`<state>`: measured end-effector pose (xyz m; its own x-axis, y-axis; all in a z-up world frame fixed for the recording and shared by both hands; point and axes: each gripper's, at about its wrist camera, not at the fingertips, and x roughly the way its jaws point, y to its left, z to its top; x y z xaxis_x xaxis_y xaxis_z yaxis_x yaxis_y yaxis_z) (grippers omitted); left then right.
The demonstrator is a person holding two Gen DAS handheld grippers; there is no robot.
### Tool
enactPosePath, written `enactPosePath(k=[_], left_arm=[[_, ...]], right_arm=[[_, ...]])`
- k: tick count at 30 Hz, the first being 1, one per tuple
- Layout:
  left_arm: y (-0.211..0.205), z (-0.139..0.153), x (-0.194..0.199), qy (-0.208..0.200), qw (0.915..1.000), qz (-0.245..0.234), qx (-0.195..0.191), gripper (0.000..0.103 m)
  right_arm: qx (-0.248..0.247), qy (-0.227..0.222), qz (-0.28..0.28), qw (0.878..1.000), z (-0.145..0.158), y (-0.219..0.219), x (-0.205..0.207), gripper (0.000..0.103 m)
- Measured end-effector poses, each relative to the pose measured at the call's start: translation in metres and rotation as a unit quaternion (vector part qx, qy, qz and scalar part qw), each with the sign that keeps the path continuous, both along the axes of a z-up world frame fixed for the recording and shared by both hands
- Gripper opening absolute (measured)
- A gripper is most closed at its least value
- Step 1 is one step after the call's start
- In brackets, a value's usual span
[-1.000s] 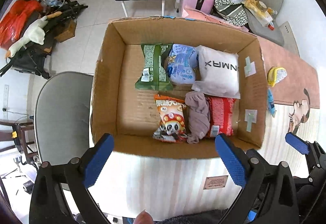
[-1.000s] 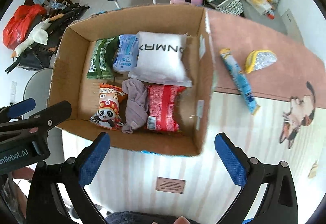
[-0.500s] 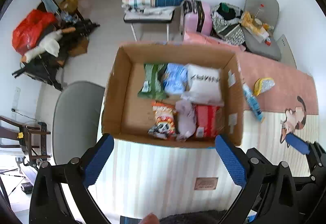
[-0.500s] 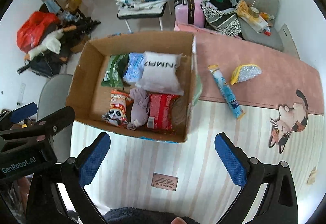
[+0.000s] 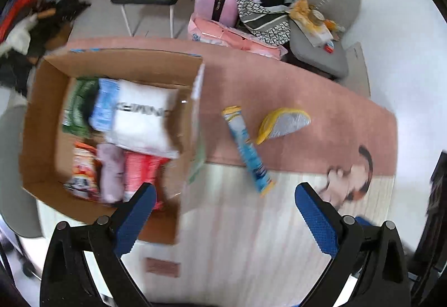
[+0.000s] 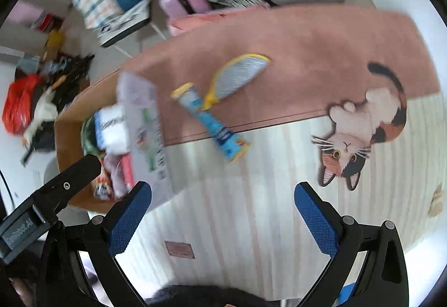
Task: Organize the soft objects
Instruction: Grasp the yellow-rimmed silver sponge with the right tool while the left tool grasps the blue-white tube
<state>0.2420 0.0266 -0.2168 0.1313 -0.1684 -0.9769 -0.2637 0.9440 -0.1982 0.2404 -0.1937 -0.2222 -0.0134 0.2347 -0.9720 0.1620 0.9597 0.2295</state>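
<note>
Left wrist view now looks right of the box (image 5: 111, 136), where a second ago it sat square over it; the right wrist view has swung the same way, and both frames are smeared by the motion. That shift brings the two things not yet packed toward mid-frame: the blue tube pack (image 5: 247, 147) and the yellow pouch (image 5: 285, 125), both lying on the pink rug (image 5: 321, 100), just beside each other and to the right of the box.

Both grippers have pulled back from the box. The left gripper (image 5: 223, 220) has its jaws wide apart and holds nothing. The right gripper (image 6: 223, 220) is likewise spread and empty, and it hovers above the striped mat (image 6: 251, 195), with the tube pack (image 6: 212, 122) and pouch (image 6: 237, 75) ahead of its fingertips.

Inside the box the load looks unchanged: a white pillow pack (image 5: 142, 117), green and pale blue bags along the far wall, and an orange snack bag, a mauve cloth and a red pack nearer the front. The box's left part looks bare.

My reading is that the packing is well along and the hands are turning to the two leftovers. The tube pack is the nearer one for either gripper, and its long thin shape would suit a grasp across its middle.
</note>
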Motion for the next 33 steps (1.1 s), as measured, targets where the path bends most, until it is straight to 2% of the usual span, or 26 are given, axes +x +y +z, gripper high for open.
enactPosePath(k=[2,6,10,15,18,20,21,22,23,25,28,31,33], left_arm=[[-0.007,-0.009,0.013,0.003,0.9998,0.015,0.012,0.102],[-0.013,-0.028,0.037,0.013,0.9970,0.038,0.066,0.102],[-0.007,-0.042,0.053,0.018,0.9918,0.056,0.114,0.102],[-0.002,-0.057,0.068,0.033,0.9850,0.056,0.160,0.102],[-0.004,-0.060,0.074,0.034,0.9813,0.042,0.185,0.102],[-0.007,-0.061,0.075,0.034,0.9797,0.032,0.195,0.102],[-0.009,-0.062,0.076,0.034,0.9791,0.023,0.199,0.102],[-0.012,-0.062,0.076,0.034,0.9789,0.016,0.201,0.102],[-0.017,-0.062,0.076,0.033,0.9789,0.004,0.202,0.102],[-0.025,-0.062,0.077,0.033,0.9795,-0.012,0.198,0.102],[-0.040,-0.066,0.075,0.039,0.9832,-0.037,0.175,0.102],[-0.057,-0.080,0.073,0.065,0.9879,-0.058,0.129,0.102],[-0.070,-0.096,0.072,0.089,0.9870,-0.075,0.110,0.102]], right_arm=[[0.012,0.015,-0.026,0.999,-0.019,-0.018,0.015,0.103],[0.049,0.039,-0.089,0.994,-0.068,-0.039,0.049,0.103],[0.061,0.053,-0.120,0.989,-0.116,-0.035,0.087,0.103],[0.043,0.075,-0.118,0.989,-0.161,-0.011,0.122,0.097],[0.024,0.084,-0.103,0.991,-0.178,0.003,0.137,0.088],[-0.010,0.097,-0.070,0.993,-0.187,0.017,0.142,0.078],[-0.032,0.099,-0.037,0.994,-0.189,0.027,0.144,0.077],[-0.052,0.093,-0.015,0.994,-0.188,0.031,0.146,0.062],[-0.085,0.084,0.016,0.993,-0.185,0.037,0.147,0.052],[-0.109,0.076,0.052,0.990,-0.180,0.038,0.145,0.047],[-0.123,0.064,0.069,0.988,-0.168,0.020,0.139,0.044],[-0.127,0.043,0.070,0.989,-0.145,-0.005,0.127,0.044],[-0.121,0.036,0.067,0.990,-0.134,-0.017,0.119,0.044]])
